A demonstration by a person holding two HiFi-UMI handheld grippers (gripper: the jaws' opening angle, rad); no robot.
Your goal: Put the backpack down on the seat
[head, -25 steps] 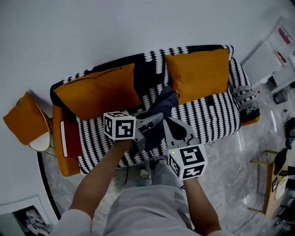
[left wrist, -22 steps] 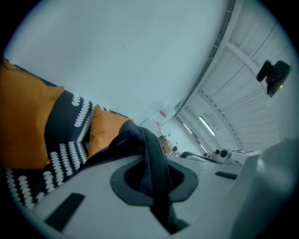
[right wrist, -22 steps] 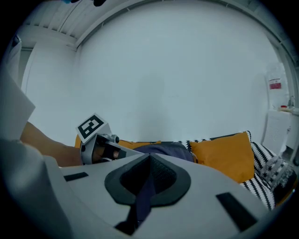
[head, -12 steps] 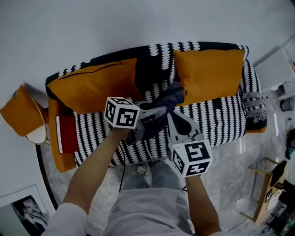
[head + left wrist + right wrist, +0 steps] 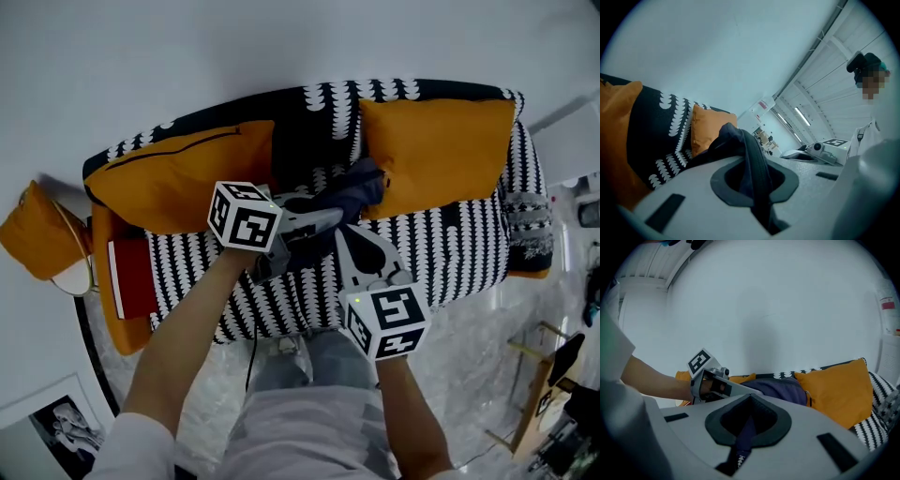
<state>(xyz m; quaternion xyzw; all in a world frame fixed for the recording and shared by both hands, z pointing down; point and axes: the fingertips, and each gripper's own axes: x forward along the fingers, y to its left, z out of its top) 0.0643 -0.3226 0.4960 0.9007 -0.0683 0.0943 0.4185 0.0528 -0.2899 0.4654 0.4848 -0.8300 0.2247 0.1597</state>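
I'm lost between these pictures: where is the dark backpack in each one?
Head view: backpack at centre, left of the orange cushion.
Left gripper view: backpack at lower centre, strap pinched in the jaws.
Right gripper view: backpack at centre, strap in the jaws.
Shared landmark: that orange cushion.

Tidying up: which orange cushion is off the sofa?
The small cushion at far left, beyond the sofa's left end; the other two lean against its backrest.

The backpack (image 5: 352,192) is soft matt cloth, the sofa (image 5: 441,246) woven printed fabric, its cushions (image 5: 433,150) smooth matt cloth.
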